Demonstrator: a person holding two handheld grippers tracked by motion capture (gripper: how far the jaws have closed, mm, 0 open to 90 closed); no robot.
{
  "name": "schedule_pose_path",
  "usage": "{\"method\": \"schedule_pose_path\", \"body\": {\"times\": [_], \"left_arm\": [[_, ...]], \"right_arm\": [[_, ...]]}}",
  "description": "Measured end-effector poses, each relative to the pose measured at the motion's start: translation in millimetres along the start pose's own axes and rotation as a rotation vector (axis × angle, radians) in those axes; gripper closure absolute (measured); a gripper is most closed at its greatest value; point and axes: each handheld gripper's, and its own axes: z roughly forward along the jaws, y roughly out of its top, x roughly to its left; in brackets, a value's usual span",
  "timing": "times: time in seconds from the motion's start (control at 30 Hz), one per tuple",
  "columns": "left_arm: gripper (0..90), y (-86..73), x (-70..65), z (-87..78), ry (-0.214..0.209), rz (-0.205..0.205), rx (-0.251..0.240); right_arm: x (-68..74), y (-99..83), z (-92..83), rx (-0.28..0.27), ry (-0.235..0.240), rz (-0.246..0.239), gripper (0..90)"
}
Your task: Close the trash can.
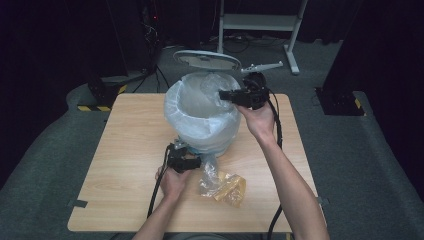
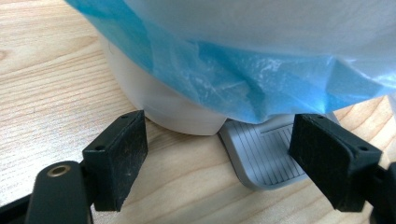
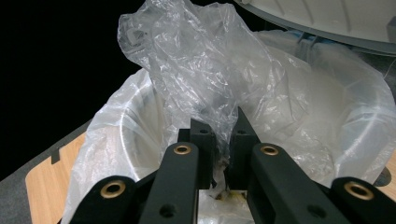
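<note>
Pinching a crumpled clear plastic bag (image 3: 196, 70) between nearly closed jaws, the right gripper (image 1: 231, 95) holds it over the mouth of the bag-lined white bin (image 1: 202, 112). The left gripper (image 2: 217, 161), jaws wide and empty, straddles the bin's grey pedal (image 2: 261, 154). No writing is legible.

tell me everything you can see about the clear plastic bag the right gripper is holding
The clear plastic bag is thin, crinkled and see-through, bunched into a loose upright plume. Its lower end is pinched between the shut jaws of the right hand-held gripper, which holds it over the open mouth of the white pedal bin. The bin is lined with a pale blue liner, and its lid stands open behind. The bag looks empty, though something yellowish shows near the jaws.
</note>
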Motion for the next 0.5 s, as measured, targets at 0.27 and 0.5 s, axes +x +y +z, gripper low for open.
{"method": "schedule_pose_path", "body": {"times": [0.27, 0.5], "left_arm": [[19.4, 0.0, 0.1, 0.1, 0.0, 0.0, -0.001], [19.4, 0.0, 0.1, 0.1, 0.0, -0.001, -0.001]], "right_arm": [[-3.2, -0.7, 2.2, -0.002, -0.018, 0.012, 79.2], [-4.4, -0.8, 4.9, -0.009, -0.039, 0.034, 56.3]]}}
